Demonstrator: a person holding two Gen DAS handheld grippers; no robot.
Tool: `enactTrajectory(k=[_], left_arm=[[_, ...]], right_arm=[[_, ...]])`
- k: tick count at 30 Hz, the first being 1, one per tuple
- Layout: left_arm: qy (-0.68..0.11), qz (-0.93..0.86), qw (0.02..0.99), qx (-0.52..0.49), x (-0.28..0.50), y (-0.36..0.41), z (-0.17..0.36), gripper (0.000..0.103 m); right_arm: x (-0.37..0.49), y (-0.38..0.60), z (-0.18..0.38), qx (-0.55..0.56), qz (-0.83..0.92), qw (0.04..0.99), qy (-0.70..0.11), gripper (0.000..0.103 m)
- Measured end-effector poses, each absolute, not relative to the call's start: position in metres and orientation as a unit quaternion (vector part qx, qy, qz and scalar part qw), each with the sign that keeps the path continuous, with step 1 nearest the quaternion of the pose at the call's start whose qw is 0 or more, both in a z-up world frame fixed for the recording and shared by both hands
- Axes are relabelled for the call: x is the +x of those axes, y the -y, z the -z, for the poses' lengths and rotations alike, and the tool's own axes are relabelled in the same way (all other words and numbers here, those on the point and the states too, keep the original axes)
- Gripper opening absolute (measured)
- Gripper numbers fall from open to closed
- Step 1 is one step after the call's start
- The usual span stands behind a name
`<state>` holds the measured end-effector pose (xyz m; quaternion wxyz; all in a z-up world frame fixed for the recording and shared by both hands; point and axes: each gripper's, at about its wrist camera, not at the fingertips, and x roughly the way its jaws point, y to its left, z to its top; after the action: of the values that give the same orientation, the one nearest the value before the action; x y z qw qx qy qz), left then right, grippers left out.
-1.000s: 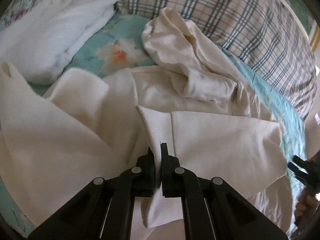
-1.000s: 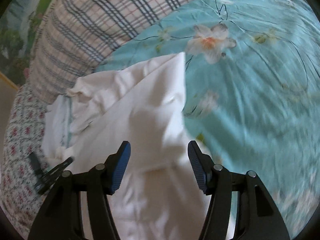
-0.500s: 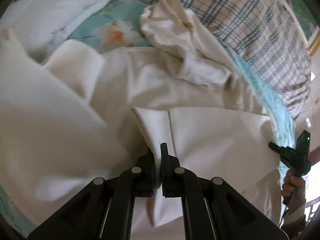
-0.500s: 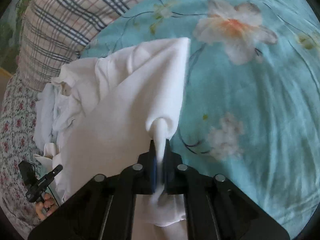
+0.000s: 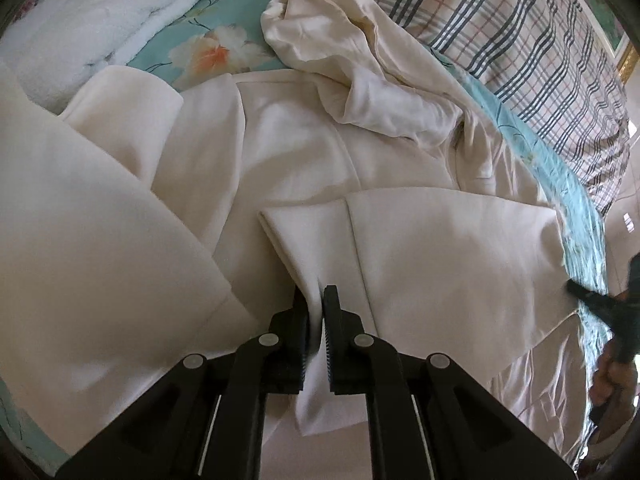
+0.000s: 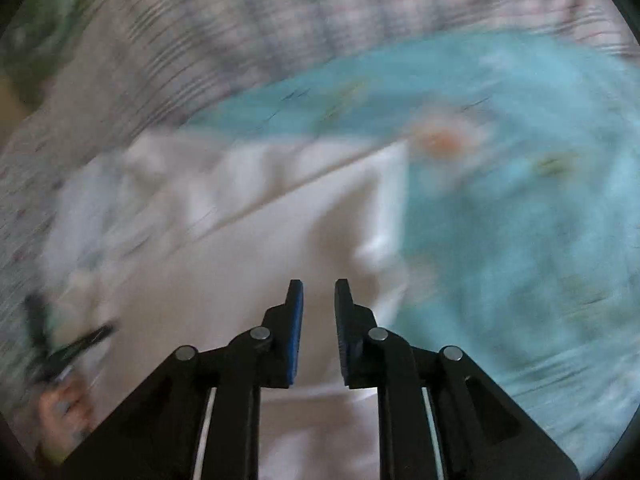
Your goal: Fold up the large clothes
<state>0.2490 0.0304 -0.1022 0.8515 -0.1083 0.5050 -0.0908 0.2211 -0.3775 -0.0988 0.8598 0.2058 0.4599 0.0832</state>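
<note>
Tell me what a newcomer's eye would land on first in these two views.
The big cream garment sprawls over the turquoise flowered bedspread, and the left tongs pinch a fold of it at bottom centre. In the blurred right view, the right tongs have just been opening, nothing between them. A plaid quilt runs along the top.

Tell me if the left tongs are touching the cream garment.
Touching. Left wrist view: the left tongs are shut on a fold of the cream garment.
</note>
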Motion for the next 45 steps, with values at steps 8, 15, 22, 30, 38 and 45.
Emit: enactTrajectory(k=[8,15,22,30,38,45], left_arm=[[-0.457,0.065,0.876,-0.139,0.172,-0.089,0.067,0.050],[-0.450,0.014,0.890,-0.068,0.153,-0.098,0.059,0.090],[-0.474,0.039,0.878,0.057,0.151,-0.054,0.085,0.090],[-0.489,0.039,0.869,0.068,0.159,-0.060,0.100,0.013],[-0.433,0.087,0.893,-0.082,0.140,-0.091,0.044,0.007],[-0.386,0.148,0.893,-0.178,0.146,-0.082,-0.008,0.005]], right_arm=[[0.193,0.397,0.105,0.238,-0.010,0.863,-0.445,0.015],[0.149,0.344,0.086,0.244,-0.082,0.868,-0.424,0.053],[0.130,0.307,0.095,0.252,-0.124,0.845,-0.454,0.054],[0.127,0.303,0.098,0.258,-0.123,0.837,-0.466,0.054],[0.121,0.305,0.091,0.261,-0.124,0.842,-0.456,0.054],[0.114,0.319,0.076,0.271,-0.124,0.854,-0.426,0.054]])
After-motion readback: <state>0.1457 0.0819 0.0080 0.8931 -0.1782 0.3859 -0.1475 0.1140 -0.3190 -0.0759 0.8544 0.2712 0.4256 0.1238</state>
